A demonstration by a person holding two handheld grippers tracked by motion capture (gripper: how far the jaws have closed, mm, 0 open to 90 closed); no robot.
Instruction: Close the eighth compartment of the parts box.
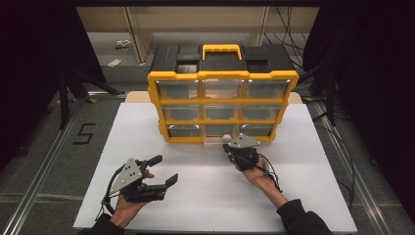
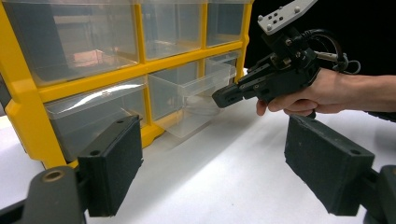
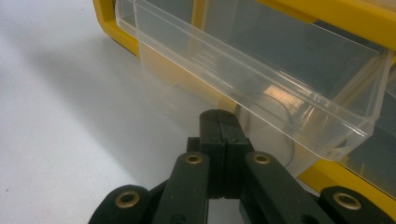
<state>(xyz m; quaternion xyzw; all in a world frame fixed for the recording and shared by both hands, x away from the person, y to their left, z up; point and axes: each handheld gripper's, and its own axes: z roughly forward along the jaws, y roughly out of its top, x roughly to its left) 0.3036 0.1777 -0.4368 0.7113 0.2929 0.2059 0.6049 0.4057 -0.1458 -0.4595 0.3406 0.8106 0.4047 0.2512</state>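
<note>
A yellow-framed organizer [image 1: 155, 98] with a black top and clear drawers stands at the back of the white table [image 1: 205, 200]. Its bottom middle drawer [image 1: 215, 140] [image 2: 196, 100] [image 3: 261, 65] is pulled partway out. My right gripper [image 1: 226, 147] [image 2: 223, 97] [image 3: 219, 119] is shut, its tips just below the front wall of that drawer; I see nothing between the pads. My left gripper [image 1: 165, 169] [image 2: 219, 172] hovers open and empty at the front left of the table, pointing toward the organizer [image 2: 28, 116].
The other drawers sit closed in the frame [image 3: 355, 179]. A yellow carry handle [image 1: 221, 49] tops the case. Bare white tabletop lies between the two hands. Dark curtains and cables flank the table, and a floor mark [image 1: 84, 133] lies at the left.
</note>
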